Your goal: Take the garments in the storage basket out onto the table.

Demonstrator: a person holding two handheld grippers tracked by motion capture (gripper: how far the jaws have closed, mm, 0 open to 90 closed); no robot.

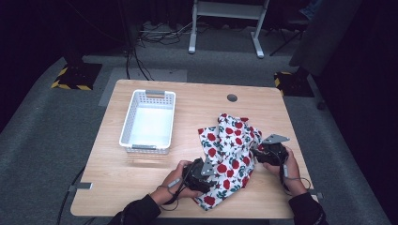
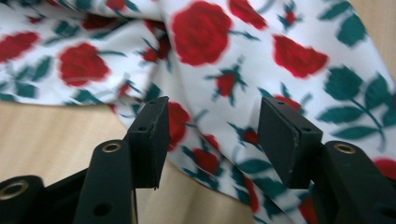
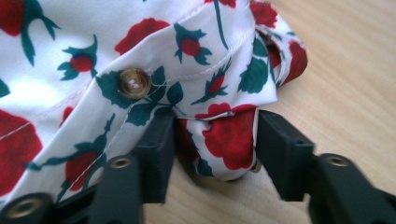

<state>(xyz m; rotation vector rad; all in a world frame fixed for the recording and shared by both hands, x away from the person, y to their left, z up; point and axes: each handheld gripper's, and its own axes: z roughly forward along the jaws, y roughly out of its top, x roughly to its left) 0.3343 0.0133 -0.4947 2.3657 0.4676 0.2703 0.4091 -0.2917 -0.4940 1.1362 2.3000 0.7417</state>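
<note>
Right gripper view: floral shirt [image 3: 224,140] fold between part-open jaws; left jaws open, empty

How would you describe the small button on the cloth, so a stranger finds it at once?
On the wooden table, right of the white basket, lies a rose-printed cloth. Its brown button sits just beyond the right tongs, the one round, glossy thing among flat flowers.

White slatted plastic basket [image 1: 148,123] on the left half of a light wooden table [image 1: 141,183], grey handle at each short end. Round cable hole [image 1: 232,98] near the table's far edge. Grey carpet [image 1: 42,126] around, white frame legs [image 1: 225,23] beyond.
</note>
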